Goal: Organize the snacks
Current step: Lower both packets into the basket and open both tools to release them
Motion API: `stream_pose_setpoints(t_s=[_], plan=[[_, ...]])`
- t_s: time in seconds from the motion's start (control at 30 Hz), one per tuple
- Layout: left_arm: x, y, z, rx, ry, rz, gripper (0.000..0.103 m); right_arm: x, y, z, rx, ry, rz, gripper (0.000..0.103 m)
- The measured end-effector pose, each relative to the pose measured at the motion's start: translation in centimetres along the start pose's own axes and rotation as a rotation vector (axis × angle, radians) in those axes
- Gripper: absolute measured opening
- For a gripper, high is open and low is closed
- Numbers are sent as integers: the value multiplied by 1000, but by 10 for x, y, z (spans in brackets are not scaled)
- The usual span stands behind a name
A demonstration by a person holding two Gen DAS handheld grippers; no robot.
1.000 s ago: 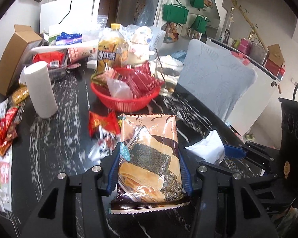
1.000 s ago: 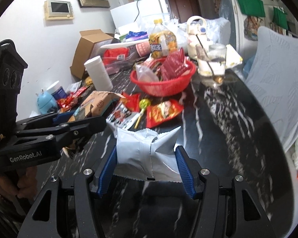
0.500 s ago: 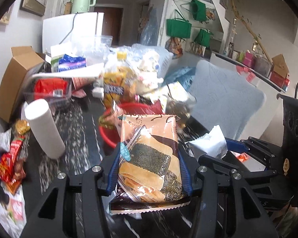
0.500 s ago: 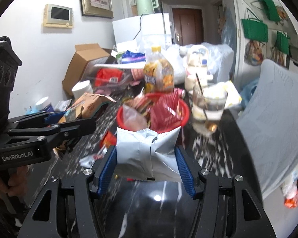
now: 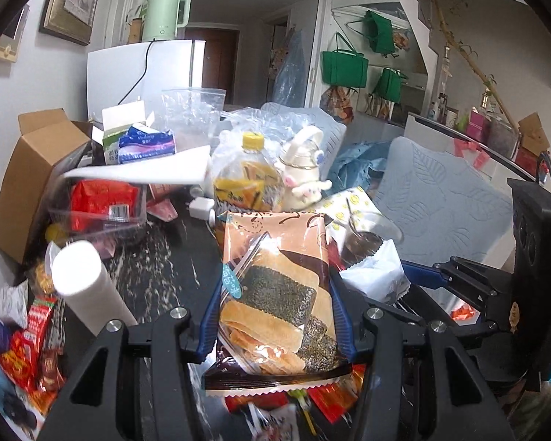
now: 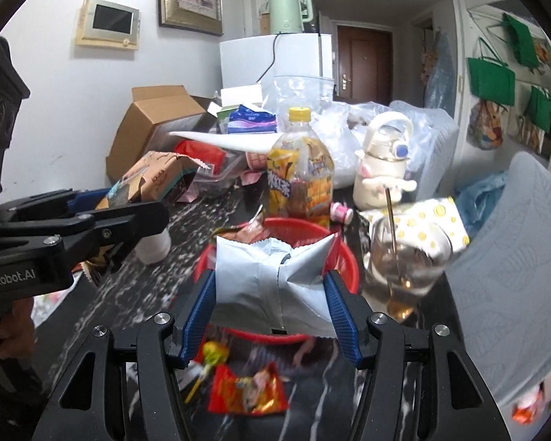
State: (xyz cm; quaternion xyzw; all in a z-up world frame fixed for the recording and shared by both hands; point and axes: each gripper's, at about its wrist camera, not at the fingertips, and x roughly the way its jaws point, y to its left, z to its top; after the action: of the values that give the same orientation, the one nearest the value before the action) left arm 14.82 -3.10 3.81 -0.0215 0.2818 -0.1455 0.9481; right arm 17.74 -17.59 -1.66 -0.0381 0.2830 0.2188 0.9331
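My left gripper (image 5: 275, 316) is shut on a brown seaweed-roll snack packet (image 5: 275, 286), held upright above the dark marble table (image 5: 161, 272). In the right wrist view my right gripper (image 6: 272, 308) is shut on a silver-white snack bag (image 6: 268, 286), which hangs just in front of and over the red basket (image 6: 345, 261). The basket is mostly hidden behind the bag. The left gripper and its brown packet (image 6: 154, 180) show at the left of the right wrist view. The right gripper's white bag (image 5: 374, 275) shows at the right of the left wrist view.
Behind the basket stand a yellow tea bottle (image 6: 301, 180), a white character flask (image 6: 382, 169) and a glass with a spoon (image 6: 404, 261). A paper roll (image 5: 88, 286), a clear tub (image 5: 99, 205) and a cardboard box (image 5: 36, 169) sit left. Loose red wrappers (image 6: 246, 389) lie near the front.
Both grippers have risen and moved forward toward the red basket with their packets still held. The basket and bottle now sit much closer in both views.
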Motion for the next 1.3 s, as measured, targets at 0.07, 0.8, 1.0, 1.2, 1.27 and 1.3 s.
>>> stream_pose_setpoints(t_s=[0.07,0.8,1.0,1.2,1.27,1.3], plan=[[5,4,5,-5,-8,5,50,8,-4,7,-6,-2,-3,59],[69,36,22,-71,57,38,50,97,-32,48,20,33,-14,62],[75,29,20,-56,71,27,50,88,-35,48,20,31,-43,68],[82,20,16,-41,104,-7,50,69,-41,46,35,17,-70,68],[84,16,14,-35,114,-23,50,65,-41,45,39,13,-73,68],[85,14,13,-31,119,-28,50,63,-41,45,38,14,-80,68]])
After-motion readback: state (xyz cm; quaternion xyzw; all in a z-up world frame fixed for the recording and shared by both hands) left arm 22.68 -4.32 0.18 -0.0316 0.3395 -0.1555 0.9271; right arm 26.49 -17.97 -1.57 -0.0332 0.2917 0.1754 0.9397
